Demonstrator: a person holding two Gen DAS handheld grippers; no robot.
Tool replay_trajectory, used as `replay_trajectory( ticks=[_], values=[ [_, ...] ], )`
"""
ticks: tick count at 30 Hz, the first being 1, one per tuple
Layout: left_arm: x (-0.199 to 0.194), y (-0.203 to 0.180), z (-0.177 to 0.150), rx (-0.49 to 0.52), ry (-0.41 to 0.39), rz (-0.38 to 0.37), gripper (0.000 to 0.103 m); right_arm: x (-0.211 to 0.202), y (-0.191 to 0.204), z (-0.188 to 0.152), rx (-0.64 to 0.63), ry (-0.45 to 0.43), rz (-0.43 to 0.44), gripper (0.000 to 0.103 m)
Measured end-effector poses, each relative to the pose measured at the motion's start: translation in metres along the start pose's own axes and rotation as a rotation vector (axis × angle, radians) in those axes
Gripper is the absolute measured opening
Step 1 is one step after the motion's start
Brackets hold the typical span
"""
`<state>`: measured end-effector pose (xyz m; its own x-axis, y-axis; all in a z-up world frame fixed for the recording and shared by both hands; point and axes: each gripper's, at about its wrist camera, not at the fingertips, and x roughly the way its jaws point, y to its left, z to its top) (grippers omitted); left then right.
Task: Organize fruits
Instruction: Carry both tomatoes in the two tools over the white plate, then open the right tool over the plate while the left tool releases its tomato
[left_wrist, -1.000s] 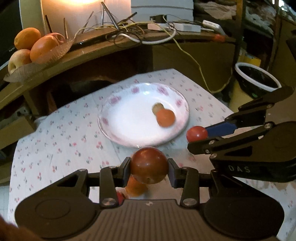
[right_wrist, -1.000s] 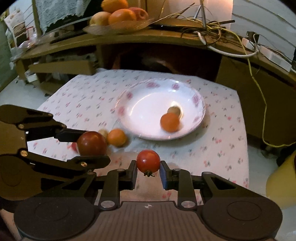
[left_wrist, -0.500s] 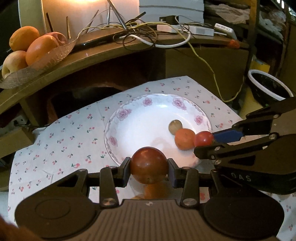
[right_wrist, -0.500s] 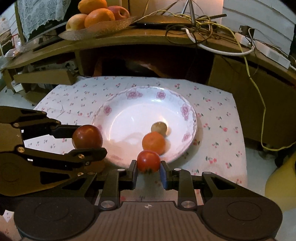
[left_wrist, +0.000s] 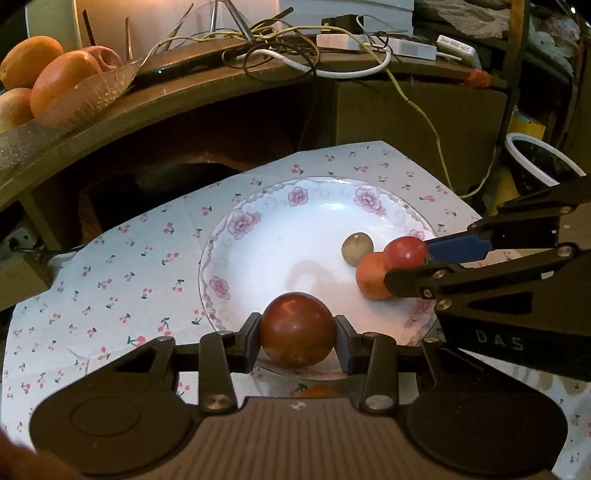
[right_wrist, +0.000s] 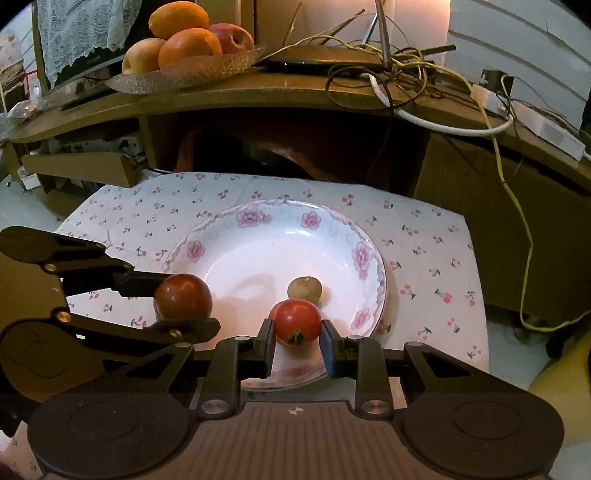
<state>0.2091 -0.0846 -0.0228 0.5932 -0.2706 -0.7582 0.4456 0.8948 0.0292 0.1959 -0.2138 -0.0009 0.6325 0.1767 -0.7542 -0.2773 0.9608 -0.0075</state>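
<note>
Over the plate: both claws hang above the near rim of the plate (right_wrist: 369, 254), each carrying a fruit.
Left claw (left_wrist: 297, 334): closed on the dark fruit (left_wrist: 297, 328), which sits squarely between its pads, above the rim at 6 o'clock.
Right claw (right_wrist: 297, 334): closed on the tomato (right_wrist: 297, 321), stem end facing the camera, above the plate at about 5 o'clock in its own view.
In the plate: an orange fruit (left_wrist: 371, 275) and a small tan fruit (left_wrist: 356, 249) lie touching toward 3 o'clock in the left view; the tomato hangs just beside the orange one, contact unclear.
Left out: a sliver of another orange fruit (left_wrist: 319, 391) shows on the bench cloth (left_wrist: 110, 280) under the left claw.
Risk, tomato: released so close, it may strike the orange fruit and knock it or the tan one rolling.
Risk, dark fruit: let go right at the rim, it may roll back onto the cloth; it likely wants carrying toward 12 o'clock first.
Risk, claws: they work close together and could bump.
</note>
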Motion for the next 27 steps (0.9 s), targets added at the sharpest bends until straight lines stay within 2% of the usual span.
replay_trajectory(
  ticks=[9, 27],
  values=[
    [0.0016, 0.0017, -0.0022, 0.001, -0.001, -0.019, 0.046, -0.0001, 0.0013, -0.0037, -0.028, -0.003, 0.014, 0.029],
    [-0.0028, 0.0052, -0.0012, -0.014, -0.007, -0.022, 0.046, 0.0069, -0.0015, -0.0053, 0.002, 0.007, 0.021, 0.031]
  ],
)
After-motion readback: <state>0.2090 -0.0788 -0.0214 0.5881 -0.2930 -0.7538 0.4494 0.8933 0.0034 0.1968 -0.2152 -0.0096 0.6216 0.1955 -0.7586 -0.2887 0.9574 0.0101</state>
